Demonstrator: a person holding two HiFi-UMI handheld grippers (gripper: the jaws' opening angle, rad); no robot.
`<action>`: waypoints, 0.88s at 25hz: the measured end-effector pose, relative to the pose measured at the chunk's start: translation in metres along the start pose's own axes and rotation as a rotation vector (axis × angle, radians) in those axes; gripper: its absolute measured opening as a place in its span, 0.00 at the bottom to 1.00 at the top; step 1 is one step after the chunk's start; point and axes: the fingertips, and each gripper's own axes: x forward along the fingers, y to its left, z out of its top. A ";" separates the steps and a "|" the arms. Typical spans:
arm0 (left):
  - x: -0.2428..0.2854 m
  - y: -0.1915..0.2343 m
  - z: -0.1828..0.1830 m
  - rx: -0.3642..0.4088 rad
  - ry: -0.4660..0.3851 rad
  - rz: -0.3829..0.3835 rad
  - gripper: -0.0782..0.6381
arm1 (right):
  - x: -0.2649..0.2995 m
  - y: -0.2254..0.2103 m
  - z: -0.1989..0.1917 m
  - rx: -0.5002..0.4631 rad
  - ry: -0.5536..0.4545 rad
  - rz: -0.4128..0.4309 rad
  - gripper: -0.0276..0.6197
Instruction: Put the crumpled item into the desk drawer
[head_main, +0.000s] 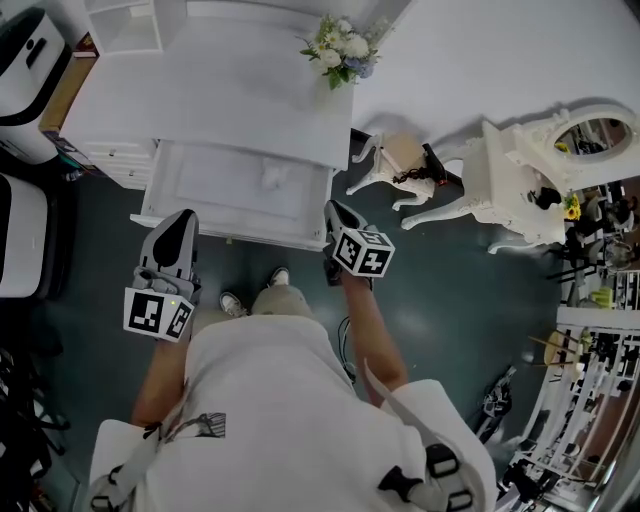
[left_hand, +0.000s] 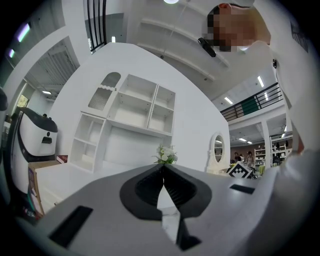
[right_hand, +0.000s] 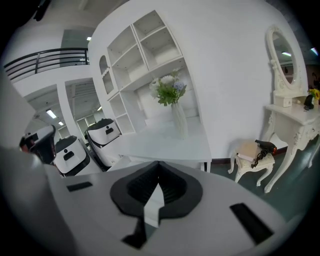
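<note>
While I stand at the white desk (head_main: 230, 90), its drawer (head_main: 200, 185) is pulled open toward me, and the crumpled white item (head_main: 271, 178) lies inside it, right of the middle. My left gripper (head_main: 180, 218) hangs over the drawer's left front corner, jaws clenched together with nothing between them. My right gripper (head_main: 334, 208) sits just beside the drawer's right front corner, also pinched tight and empty. A vase of flowers (head_main: 341, 48) stands on the desk's far right corner.
</note>
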 end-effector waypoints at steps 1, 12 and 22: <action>0.000 -0.001 0.002 0.006 0.000 0.002 0.13 | -0.004 0.001 0.007 -0.001 -0.020 0.005 0.06; 0.023 0.000 0.033 0.072 -0.024 0.005 0.13 | -0.056 0.021 0.109 -0.064 -0.274 0.082 0.06; 0.052 -0.005 0.060 0.064 -0.088 0.000 0.13 | -0.129 0.015 0.193 -0.161 -0.491 0.072 0.06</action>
